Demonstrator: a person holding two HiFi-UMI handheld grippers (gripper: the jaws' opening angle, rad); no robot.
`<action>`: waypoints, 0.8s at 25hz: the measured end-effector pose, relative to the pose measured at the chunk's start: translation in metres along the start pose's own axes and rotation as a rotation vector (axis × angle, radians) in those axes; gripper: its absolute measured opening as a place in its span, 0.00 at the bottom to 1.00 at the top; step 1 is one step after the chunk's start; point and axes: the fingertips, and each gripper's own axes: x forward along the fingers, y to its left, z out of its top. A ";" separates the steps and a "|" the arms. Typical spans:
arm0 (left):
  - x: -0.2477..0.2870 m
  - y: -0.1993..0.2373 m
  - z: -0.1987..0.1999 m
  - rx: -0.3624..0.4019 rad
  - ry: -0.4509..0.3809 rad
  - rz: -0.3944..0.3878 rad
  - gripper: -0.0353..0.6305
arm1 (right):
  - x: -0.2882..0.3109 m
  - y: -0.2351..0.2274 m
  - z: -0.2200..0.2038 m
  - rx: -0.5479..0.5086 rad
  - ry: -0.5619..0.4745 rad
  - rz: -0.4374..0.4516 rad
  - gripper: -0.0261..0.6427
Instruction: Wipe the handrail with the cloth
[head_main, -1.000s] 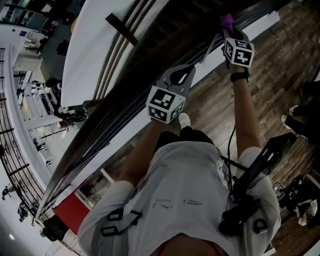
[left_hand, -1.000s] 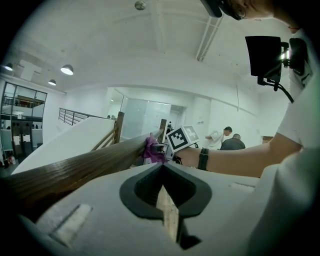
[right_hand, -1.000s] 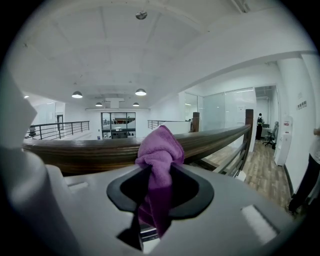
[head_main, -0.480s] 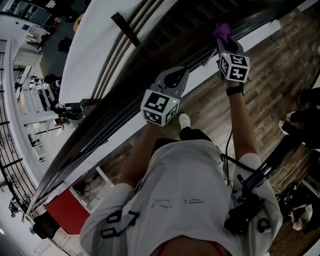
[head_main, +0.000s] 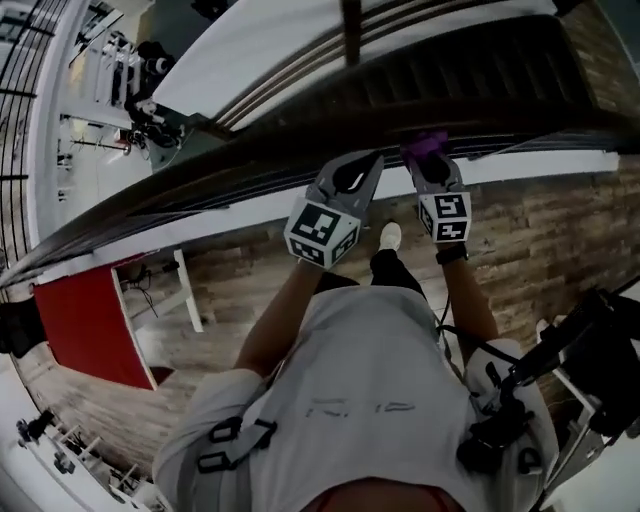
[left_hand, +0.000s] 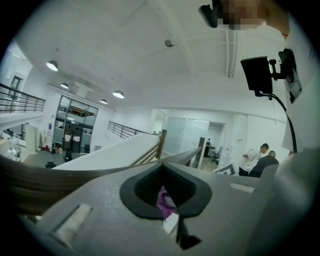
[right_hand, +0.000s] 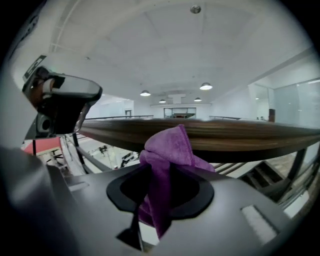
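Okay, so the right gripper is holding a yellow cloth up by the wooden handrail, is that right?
Not quite: the cloth is purple, not yellow, as the right gripper view shows plainly. The rest holds: the right gripper is shut on the cloth, up by the wooden handrail.

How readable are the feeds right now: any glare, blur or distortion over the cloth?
Head view: dim, no glare; the cloth shows against the dark handrail. Right gripper view: fisheye bending, black corners, cloth sharp in the right gripper. Left gripper view: same fisheye, bright ceiling lamps.
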 end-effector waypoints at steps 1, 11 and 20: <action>-0.022 0.014 -0.003 -0.011 -0.004 0.041 0.06 | 0.009 0.032 -0.004 -0.016 0.016 0.053 0.20; -0.272 0.140 -0.052 -0.132 -0.062 0.503 0.06 | 0.099 0.358 -0.011 -0.284 0.057 0.567 0.20; -0.439 0.226 -0.101 -0.216 -0.090 0.789 0.06 | 0.189 0.565 0.004 -0.419 0.015 0.749 0.20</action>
